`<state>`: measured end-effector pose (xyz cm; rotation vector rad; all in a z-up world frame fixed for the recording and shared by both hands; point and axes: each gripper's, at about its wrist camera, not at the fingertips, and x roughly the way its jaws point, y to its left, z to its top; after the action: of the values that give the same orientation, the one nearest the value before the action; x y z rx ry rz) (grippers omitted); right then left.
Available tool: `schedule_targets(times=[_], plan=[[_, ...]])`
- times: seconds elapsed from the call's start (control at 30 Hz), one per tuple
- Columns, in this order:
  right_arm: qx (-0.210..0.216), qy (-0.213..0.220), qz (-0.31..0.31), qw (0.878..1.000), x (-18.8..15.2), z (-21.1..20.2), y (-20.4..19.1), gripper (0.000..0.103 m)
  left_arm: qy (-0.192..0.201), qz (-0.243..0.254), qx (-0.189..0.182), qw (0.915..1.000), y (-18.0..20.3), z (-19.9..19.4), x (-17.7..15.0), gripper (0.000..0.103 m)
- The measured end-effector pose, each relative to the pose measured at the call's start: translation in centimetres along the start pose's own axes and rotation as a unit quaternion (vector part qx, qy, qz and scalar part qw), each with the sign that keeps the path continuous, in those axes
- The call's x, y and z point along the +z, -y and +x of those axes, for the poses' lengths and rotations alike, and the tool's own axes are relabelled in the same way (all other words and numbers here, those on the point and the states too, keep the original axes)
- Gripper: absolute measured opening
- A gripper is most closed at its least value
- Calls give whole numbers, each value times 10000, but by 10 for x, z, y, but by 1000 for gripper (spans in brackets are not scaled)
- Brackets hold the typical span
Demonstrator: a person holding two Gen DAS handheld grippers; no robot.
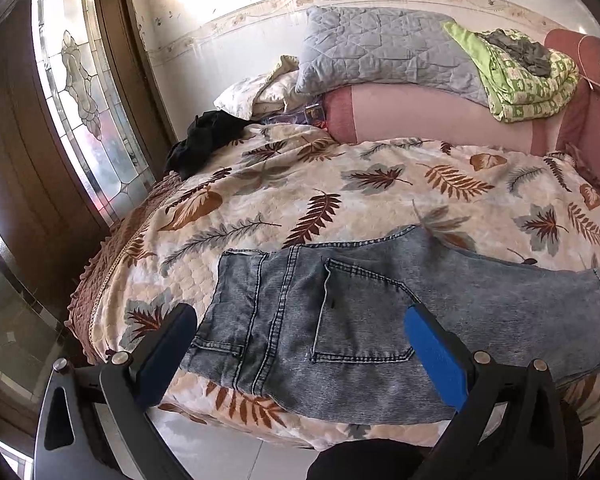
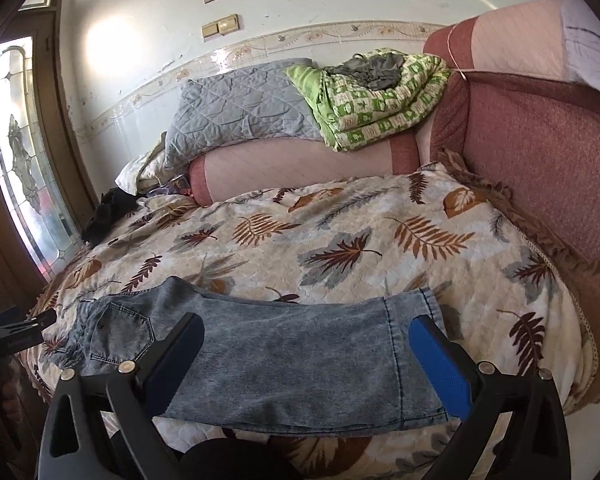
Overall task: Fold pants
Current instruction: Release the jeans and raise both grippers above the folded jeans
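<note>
Light blue denim pants [image 1: 340, 312] lie flat along the near edge of the bed, folded lengthwise, back pocket up. The waist is at the left and the leg hems [image 2: 412, 352] at the right. My left gripper [image 1: 300, 316] hovers open above the waist and pocket area, its blue pads wide apart with nothing between them. Over the hem end of the pants [image 2: 284, 364] my right gripper [image 2: 306, 324] is open too, holding nothing. The left gripper [image 2: 20, 330] also shows at the left edge of the right wrist view.
The bed carries a leaf-print quilt [image 1: 340, 184]. A black garment [image 1: 208, 140] lies at its far left corner. A grey pillow [image 1: 380, 52] and a green blanket [image 2: 380, 100] rest on a pink bolster at the back. A padded red headboard [image 2: 540, 160] stands right, a glass door [image 1: 84, 92] left.
</note>
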<state>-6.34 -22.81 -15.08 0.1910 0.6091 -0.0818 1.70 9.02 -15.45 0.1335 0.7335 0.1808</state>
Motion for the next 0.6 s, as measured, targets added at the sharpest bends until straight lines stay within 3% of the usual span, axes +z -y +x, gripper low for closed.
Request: schedule_targets(times=[0.6], plan=[[46, -279, 370, 9989, -5, 15, 15, 103, -181, 31, 40, 9998, 1, 14, -5, 103]])
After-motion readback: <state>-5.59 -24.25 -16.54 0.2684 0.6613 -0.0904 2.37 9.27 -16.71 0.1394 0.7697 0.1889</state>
